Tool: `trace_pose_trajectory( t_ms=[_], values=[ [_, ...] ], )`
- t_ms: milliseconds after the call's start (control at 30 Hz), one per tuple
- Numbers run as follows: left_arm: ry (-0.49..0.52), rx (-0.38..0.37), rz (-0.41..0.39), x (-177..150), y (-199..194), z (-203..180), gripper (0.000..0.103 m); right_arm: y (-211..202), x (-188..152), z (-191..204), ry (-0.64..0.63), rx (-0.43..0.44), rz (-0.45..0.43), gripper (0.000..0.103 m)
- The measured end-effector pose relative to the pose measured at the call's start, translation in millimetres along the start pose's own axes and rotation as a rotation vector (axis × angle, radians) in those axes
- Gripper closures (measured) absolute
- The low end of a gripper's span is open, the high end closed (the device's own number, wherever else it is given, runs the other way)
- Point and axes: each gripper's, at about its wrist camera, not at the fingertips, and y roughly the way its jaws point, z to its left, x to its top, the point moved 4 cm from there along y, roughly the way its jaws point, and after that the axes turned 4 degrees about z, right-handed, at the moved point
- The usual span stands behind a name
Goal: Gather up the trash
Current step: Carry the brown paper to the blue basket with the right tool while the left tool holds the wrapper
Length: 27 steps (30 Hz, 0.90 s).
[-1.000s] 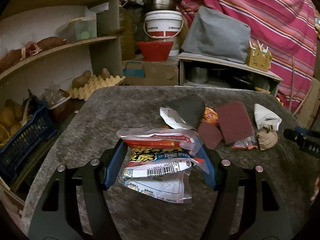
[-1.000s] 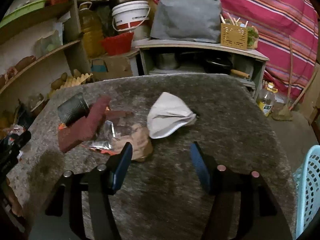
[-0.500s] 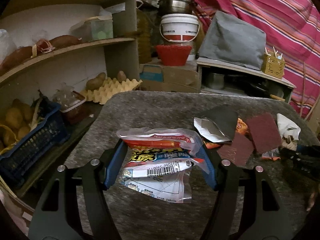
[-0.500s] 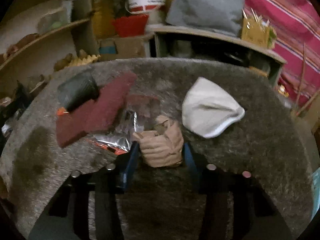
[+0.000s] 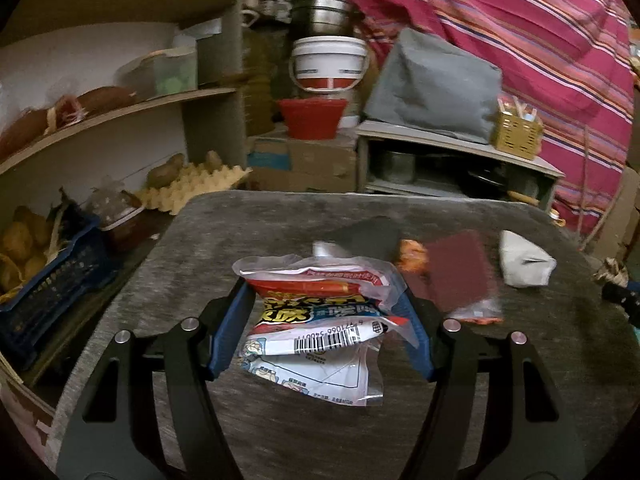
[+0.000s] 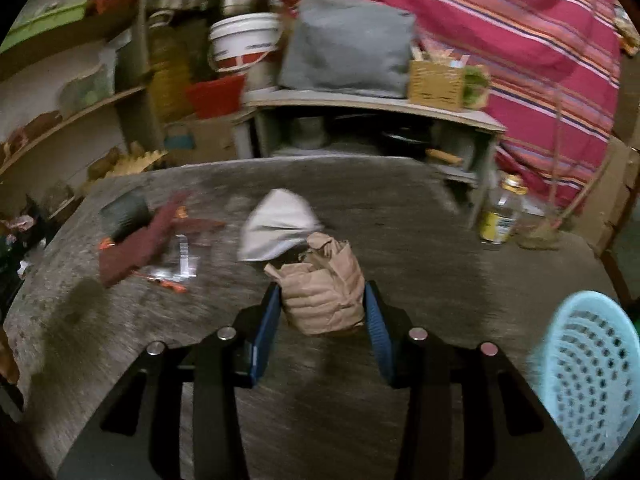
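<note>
My left gripper (image 5: 324, 312) is shut on a crumpled snack wrapper (image 5: 316, 320) with a barcode, held above the grey table (image 5: 248, 232). My right gripper (image 6: 320, 312) is shut on a crumpled brown paper bag (image 6: 322, 296), lifted above the table. On the table lie a white crumpled paper (image 6: 278, 226), which also shows in the left wrist view (image 5: 524, 258), dark red scrub pads (image 6: 136, 236), a foil wrapper (image 6: 180, 260) and a dark pouch (image 6: 122, 212). A light blue perforated basket (image 6: 588, 376) stands at the lower right of the right wrist view.
Shelves with potatoes, an egg tray (image 5: 192, 188) and a blue crate (image 5: 44, 280) stand left of the table. A low cabinet (image 6: 372, 120) with a white bucket, red bowl and grey bundle stands behind. A bottle (image 6: 500, 212) stands on the floor at right.
My right gripper closed on the brown paper bag and lifted it back toward the blue basket side. My left gripper kept the snack wrapper and shifted left.
</note>
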Motion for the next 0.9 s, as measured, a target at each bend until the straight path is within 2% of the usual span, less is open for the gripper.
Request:
trace_pose_trajectory(
  t_ms=[133,300,500,767,900],
  values=[
    [0.045,-0.06,-0.022,3,-19,-48,0.036,-25,-7,-54,0.037,-0.052,-0.017,0.06],
    [0.128,-0.138,-0.049,-1,-43,-127,0.036,-57,-26,-138,0.12,-0.134,-0.033,0.06],
    [0.175,-0.244,-0.033,-9,-57,-221,0.036,-83,-55,-213,0.197,-0.179,-0.043,0.06],
    [0.258,-0.386,-0.007,-36,-76,-341,0.036,-100,-81,-271,0.281,-0.234,-0.04,0.06],
    [0.314,-0.415,0.0,-52,-84,-381,0.036,-101,-90,-289,0.306,-0.23,-0.034,0.06]
  ],
)
